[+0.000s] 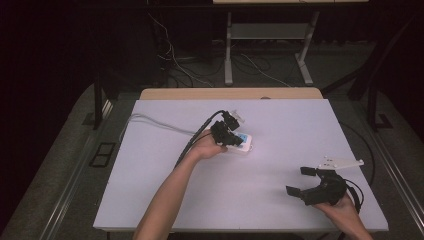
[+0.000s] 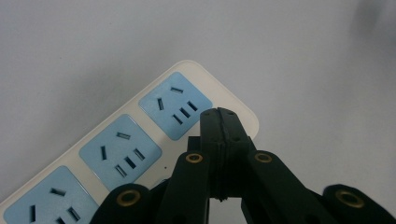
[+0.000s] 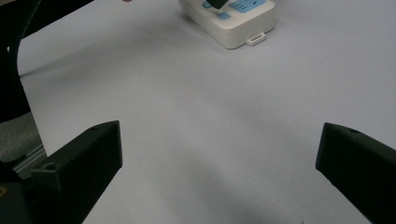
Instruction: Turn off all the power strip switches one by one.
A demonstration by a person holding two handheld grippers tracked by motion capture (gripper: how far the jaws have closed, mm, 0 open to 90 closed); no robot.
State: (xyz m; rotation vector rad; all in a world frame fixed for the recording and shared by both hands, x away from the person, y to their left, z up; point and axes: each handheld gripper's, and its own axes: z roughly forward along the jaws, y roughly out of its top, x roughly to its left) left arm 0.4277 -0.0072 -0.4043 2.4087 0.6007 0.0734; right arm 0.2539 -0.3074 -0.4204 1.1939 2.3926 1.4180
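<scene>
White tabletop [image 1: 165,200] carries a cream power strip [image 1: 242,143] with blue socket panels near its middle, the landmark for everything else. The strip's grey cord [image 1: 150,121] runs off to the left of it. Directly over the strip's near long edge, the left gripper [image 2: 219,114] points down with its 2 jaws pressed together on nothing, tips poised above the end nearest the last socket. Well to the right of the strip and nearer the person, the right gripper [image 3: 219,172] rests on the table with its jaws spread wide and empty. The step in hand looks like a press on the strip, probably at a switch beside the sockets; the next move calls for a short, straight descent that keeps the strip from sliding.
</scene>
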